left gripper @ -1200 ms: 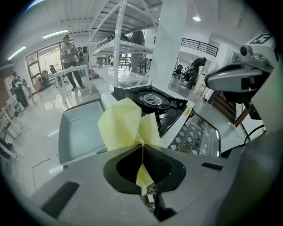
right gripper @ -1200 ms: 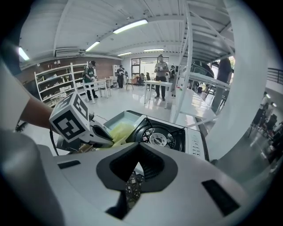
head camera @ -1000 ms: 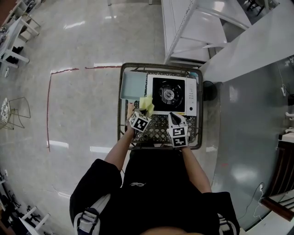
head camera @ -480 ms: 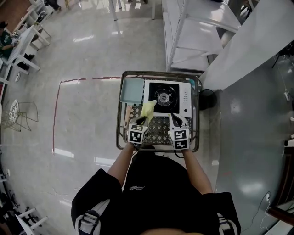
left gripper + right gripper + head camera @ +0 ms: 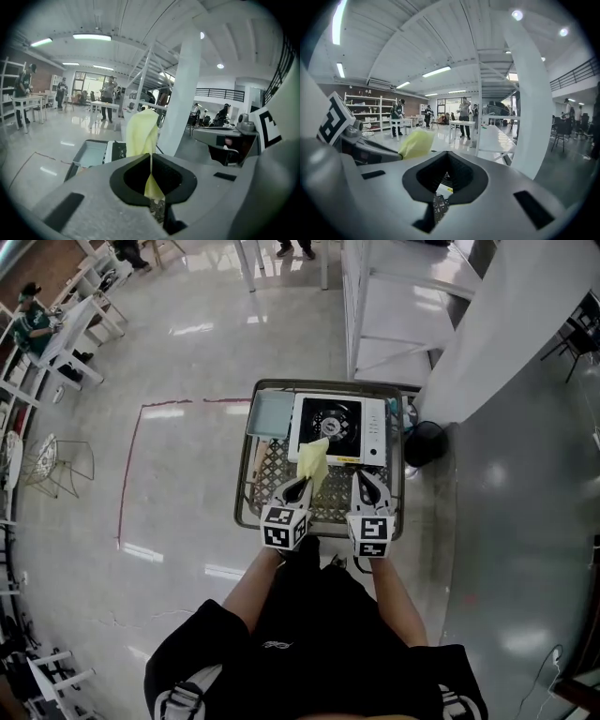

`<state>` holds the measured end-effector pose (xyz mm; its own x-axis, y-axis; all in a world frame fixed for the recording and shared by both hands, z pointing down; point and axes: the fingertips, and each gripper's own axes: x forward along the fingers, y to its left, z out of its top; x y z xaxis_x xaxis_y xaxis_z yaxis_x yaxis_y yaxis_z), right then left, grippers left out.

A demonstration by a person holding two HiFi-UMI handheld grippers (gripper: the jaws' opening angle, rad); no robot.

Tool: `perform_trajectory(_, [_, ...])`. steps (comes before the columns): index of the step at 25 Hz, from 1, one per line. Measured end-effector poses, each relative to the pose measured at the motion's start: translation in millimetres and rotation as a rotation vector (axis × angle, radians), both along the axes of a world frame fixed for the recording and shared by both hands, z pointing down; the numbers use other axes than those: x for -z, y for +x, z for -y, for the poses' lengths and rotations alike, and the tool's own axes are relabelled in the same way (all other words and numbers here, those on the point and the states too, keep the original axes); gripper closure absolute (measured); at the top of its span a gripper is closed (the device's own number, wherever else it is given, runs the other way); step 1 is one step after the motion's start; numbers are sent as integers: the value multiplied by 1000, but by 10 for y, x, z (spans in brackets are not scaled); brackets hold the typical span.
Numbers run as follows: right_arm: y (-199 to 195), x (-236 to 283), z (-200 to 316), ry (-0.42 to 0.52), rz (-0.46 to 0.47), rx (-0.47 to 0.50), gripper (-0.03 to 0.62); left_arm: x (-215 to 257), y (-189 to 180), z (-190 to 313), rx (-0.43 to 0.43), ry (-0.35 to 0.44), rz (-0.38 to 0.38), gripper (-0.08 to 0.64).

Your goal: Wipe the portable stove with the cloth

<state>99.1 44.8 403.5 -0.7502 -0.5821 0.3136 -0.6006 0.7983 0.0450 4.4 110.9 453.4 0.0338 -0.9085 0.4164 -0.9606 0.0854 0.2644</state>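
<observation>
From my station I see a small square tabletop (image 5: 249, 517) of dark metal lattice with a raised rim, standing on a glossy grey floor (image 5: 178, 493). At its far side sits a white rectangular portable stove (image 5: 339, 426) with a black burner well. Just left of the stove lies a shallow pale grey-blue rectangular tray (image 5: 270, 414). Open lattice shows on the stove's near side.

place: open workshop hall | signs: white worktables (image 5: 105, 104), wall shelves (image 5: 365, 107)

No readable text anywhere, square coded markers (image 5: 284, 526) on cubes — patterns only, shirt emblem (image 5: 275, 644) — too small.
</observation>
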Motion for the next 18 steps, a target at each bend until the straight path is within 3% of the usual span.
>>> perform_trajectory(8, [159, 192, -336, 4, 88, 17, 588, 435, 222, -391, 65, 85, 64, 534])
perform_trajectory(18, [101, 389, -524, 62, 72, -37, 588, 716, 82, -679, 68, 174, 135, 534])
